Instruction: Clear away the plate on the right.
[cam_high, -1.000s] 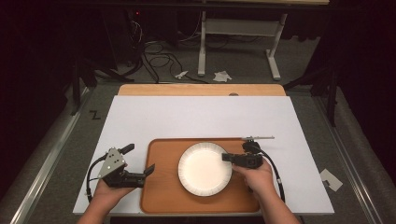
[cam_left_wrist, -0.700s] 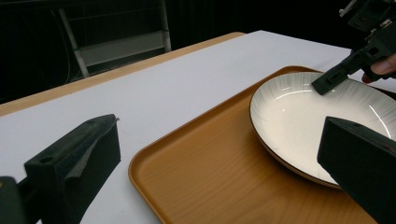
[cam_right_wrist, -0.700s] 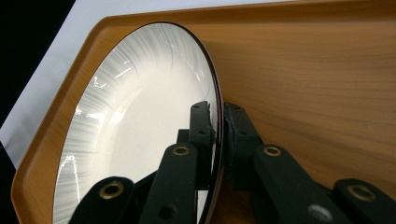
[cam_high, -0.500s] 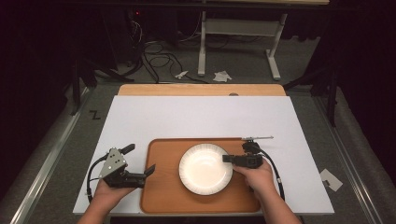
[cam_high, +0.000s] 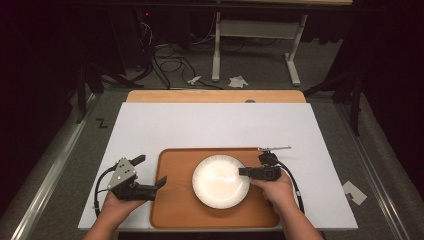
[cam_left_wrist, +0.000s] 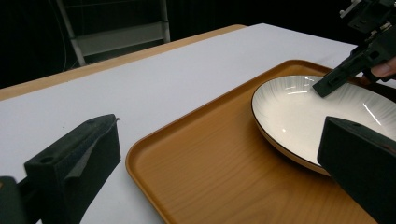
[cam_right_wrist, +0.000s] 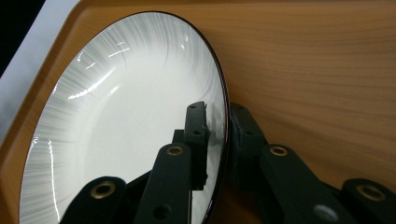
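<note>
The white rectangular table top (cam_high: 215, 127) was the largest thing, with a strip of light wood (cam_high: 215, 96) along its far edge. On its near half lay the orange-brown wooden tray with rounded corners (cam_high: 175, 205), its long side running across the table. The round white ceramic plate with fine grey ribbing and a dark rim (cam_high: 220, 181) sat on the tray, a little right of the tray's middle and well inside its raised edge; in the left gripper view the plate (cam_left_wrist: 299, 116) rested flat on the wood of the tray (cam_left_wrist: 210, 172).

The right gripper (cam_high: 243, 171), held in the person's right hand (cam_high: 275, 189), reached in from the plate's right side. In the right gripper view its jaws straddled the plate's rim (cam_right_wrist: 223, 116), one inside over the white surface and one outside over the tray (cam_right_wrist: 317, 70). They had just been opening slightly, with the rim between them; a thin gap seemed to show, though whether the pads pressed on it was hard to tell.

The left gripper (cam_high: 162, 182), in the left hand (cam_high: 115, 202), lay at the tray's left edge with its jaws spread wide and nothing between them, aimed across the tray toward the plate.
</note>
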